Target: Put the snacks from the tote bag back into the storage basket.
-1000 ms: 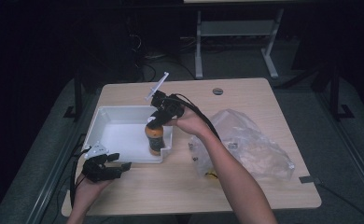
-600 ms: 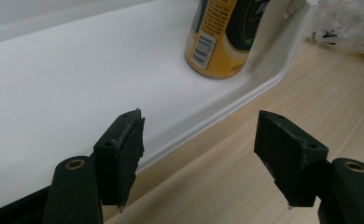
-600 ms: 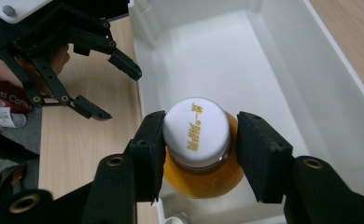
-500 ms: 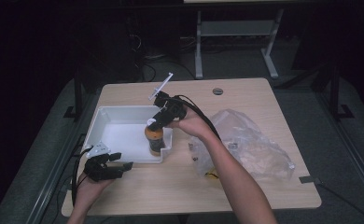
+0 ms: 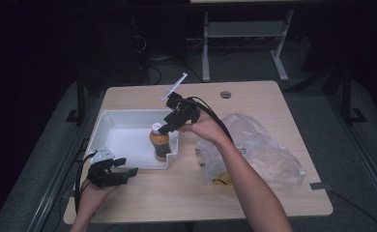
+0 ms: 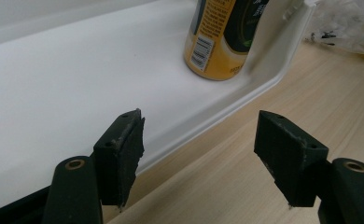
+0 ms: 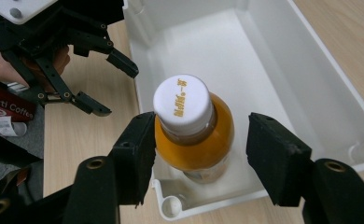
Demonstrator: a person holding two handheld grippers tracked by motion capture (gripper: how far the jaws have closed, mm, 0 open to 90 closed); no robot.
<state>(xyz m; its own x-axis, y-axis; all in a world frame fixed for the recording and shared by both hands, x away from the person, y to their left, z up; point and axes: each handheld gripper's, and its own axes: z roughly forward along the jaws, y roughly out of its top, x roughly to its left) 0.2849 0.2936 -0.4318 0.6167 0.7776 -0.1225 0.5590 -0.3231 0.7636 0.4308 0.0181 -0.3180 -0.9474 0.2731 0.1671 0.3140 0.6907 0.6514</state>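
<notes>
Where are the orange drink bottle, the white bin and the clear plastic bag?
orange drink bottle (image 7: pixel 182 101), right gripper view, on its white cap.
white bin (image 5: pixel 110 118), high view, on its far left rim.
clear plastic bag (image 5: pixel 264 152), high view, on its crumpled middle.

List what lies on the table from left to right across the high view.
left gripper → white tray → bottle → clear plastic bag
</notes>
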